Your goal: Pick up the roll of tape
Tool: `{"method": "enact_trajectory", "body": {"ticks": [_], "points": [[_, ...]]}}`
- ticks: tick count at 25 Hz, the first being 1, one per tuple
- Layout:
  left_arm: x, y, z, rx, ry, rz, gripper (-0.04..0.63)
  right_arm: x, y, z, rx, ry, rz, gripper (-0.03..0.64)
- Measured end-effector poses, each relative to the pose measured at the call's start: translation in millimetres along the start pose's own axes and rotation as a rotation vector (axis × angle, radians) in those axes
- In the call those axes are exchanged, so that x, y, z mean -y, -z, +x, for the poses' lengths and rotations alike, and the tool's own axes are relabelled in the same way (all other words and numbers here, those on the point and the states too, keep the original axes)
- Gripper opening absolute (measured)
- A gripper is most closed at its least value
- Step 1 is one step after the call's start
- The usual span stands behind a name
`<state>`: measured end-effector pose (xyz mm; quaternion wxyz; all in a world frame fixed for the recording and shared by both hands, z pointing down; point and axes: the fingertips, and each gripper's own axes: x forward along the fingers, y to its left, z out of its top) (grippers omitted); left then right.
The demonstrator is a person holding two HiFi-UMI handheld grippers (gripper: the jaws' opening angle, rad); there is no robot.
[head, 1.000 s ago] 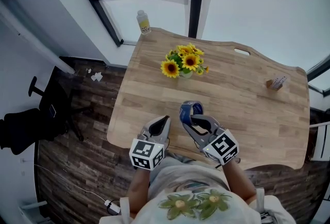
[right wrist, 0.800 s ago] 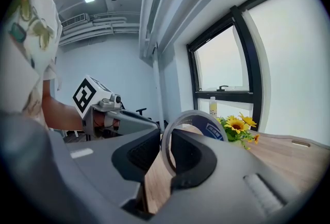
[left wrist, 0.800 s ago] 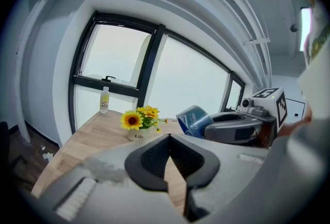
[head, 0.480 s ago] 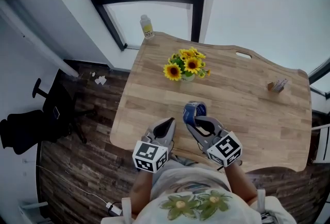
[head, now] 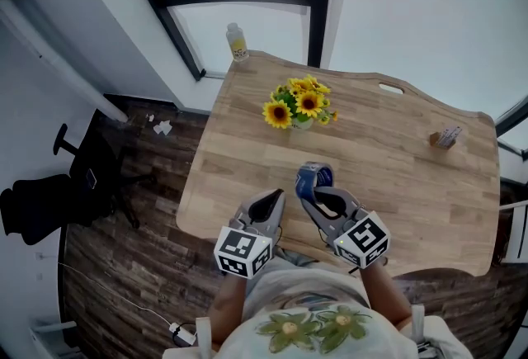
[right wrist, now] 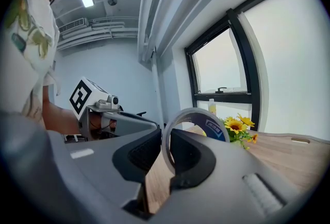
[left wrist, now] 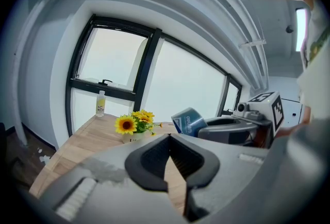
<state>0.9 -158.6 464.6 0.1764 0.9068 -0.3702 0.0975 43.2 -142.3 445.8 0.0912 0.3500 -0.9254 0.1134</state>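
The roll of tape [head: 313,177], clear with a blue core, stands on edge just above the wooden table [head: 396,143]. My right gripper [head: 318,189] is shut on its wall and its jaws are still closing. In the right gripper view one pad sits inside the ring [right wrist: 206,120], the other outside, around the right gripper [right wrist: 166,138]. My left gripper [head: 271,200] hangs just left of it, shut and empty. In the left gripper view the left gripper [left wrist: 169,138] has its pads meeting at the tips. The roll [left wrist: 188,121] shows to its right.
A small vase of sunflowers [head: 295,104] stands at the table's middle back. A little bottle [head: 238,42] sits by the window at the far left corner. A small brown object [head: 444,137] lies at the right. A dark chair [head: 49,200] stands on the floor at left.
The left gripper has risen a little beside the right one. The right gripper stays where it was with the roll between its jaws.
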Motion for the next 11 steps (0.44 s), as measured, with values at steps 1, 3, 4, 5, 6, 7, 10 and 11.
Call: {"method": "enact_trajectory", "body": {"ticks": [1,3,4,5,6,7,10,11], "points": [[0.4,0.1,0.2,0.0,0.0,0.0,0.003,-0.1,0.1,0.0,0.0,0.0,0.001,0.057],[0.3,0.0,1.0,0.0,0.0,-0.001,0.003,0.3,0.4,0.6,0.001,-0.001,0.002,0.057],[-0.1,0.1,1.6,0.0,-0.001,-0.001,0.003,0.8,0.6,1.1,0.0,-0.001,0.002,0.057],[-0.5,0.4,2.3,-0.001,-0.002,-0.001,0.003,1.3,1.0,1.4,0.0,-0.001,0.002,0.057],[-0.7,0.9,2.8,-0.002,-0.003,-0.001,0.003,1.9,1.4,1.6,-0.001,-0.001,0.003,0.057],[-0.7,1.4,3.2,-0.003,-0.004,-0.001,0.003,2.4,1.8,1.5,-0.002,-0.002,0.003,0.057],[0.0,1.6,4.5,-0.002,-0.006,-0.003,0.003,4.1,2.4,0.8,-0.002,-0.002,0.003,0.055],[0.2,1.5,4.9,-0.001,-0.007,-0.004,0.003,4.6,2.5,0.5,-0.002,-0.002,0.003,0.057]]}}
